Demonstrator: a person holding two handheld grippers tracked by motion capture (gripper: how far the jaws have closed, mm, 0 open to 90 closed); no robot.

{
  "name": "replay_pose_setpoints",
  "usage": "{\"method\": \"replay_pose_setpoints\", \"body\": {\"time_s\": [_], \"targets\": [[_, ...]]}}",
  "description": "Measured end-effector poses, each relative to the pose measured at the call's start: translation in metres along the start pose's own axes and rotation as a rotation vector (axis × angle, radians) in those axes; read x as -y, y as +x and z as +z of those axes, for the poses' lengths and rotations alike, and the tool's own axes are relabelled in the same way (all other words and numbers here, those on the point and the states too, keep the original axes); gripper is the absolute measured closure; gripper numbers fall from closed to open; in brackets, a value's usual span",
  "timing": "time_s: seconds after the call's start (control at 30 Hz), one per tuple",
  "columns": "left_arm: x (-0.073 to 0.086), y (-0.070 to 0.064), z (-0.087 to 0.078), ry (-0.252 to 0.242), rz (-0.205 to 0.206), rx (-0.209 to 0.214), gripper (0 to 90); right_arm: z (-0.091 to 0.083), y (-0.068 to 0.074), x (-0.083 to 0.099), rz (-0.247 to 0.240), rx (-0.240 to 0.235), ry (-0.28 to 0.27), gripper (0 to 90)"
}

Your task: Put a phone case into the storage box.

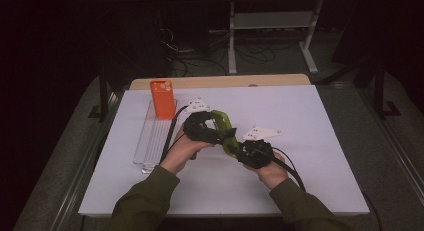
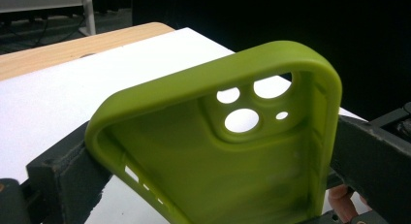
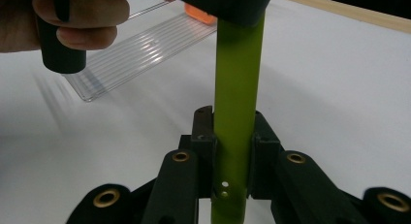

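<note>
A green phone case (image 1: 223, 123) is held above the white mat between both grippers. My left gripper (image 1: 214, 132) is shut on it; in the left gripper view the jaws press the two long sides of the case (image 2: 218, 151), whose hollow inside and camera cutouts face the camera. My right gripper (image 1: 238, 150) is shut on the case's lower end; in the right gripper view the jaws pinch the thin wall of the case (image 3: 236, 83), seen edge-on and upright. An orange phone case (image 1: 163, 98) stands upright at the far end of a clear slotted rack (image 1: 152, 138).
A white mat (image 1: 300, 121) covers the table, with a wooden edge (image 1: 220, 82) at the back. The clear rack (image 3: 135, 49) lies left of the grippers. The hand (image 3: 72, 15) on the left gripper's handle is near it. Dark floor with cables and a white frame lies beyond.
</note>
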State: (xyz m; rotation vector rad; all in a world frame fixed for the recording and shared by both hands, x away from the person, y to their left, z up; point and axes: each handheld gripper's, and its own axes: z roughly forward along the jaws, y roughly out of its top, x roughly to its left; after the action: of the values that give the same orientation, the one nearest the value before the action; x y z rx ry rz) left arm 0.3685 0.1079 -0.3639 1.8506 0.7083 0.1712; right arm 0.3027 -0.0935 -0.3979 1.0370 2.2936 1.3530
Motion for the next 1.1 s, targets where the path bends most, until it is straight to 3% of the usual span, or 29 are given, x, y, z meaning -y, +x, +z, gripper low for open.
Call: {"method": "replay_pose_setpoints", "body": {"time_s": [0.6, 0.77, 0.93, 1.1], "targets": [[0.002, -0.001, 0.002, 0.012, -0.042, -0.002, 0.0, 0.006, 0.004, 0.003, -0.010, -0.008, 0.028, 76.3], [0.003, -0.001, 0.001, -0.011, -0.070, -0.009, 6.8, 0.008, 0.005, 0.005, -0.006, -0.004, 0.044, 76.3], [0.003, 0.000, 0.001, -0.005, -0.071, -0.008, 9.9, 0.009, 0.005, 0.006, -0.013, 0.001, 0.047, 76.3], [0.003, 0.000, 0.000, 0.008, -0.045, -0.014, 10.6, 0.010, 0.005, 0.007, -0.021, 0.007, 0.055, 76.3]]}}
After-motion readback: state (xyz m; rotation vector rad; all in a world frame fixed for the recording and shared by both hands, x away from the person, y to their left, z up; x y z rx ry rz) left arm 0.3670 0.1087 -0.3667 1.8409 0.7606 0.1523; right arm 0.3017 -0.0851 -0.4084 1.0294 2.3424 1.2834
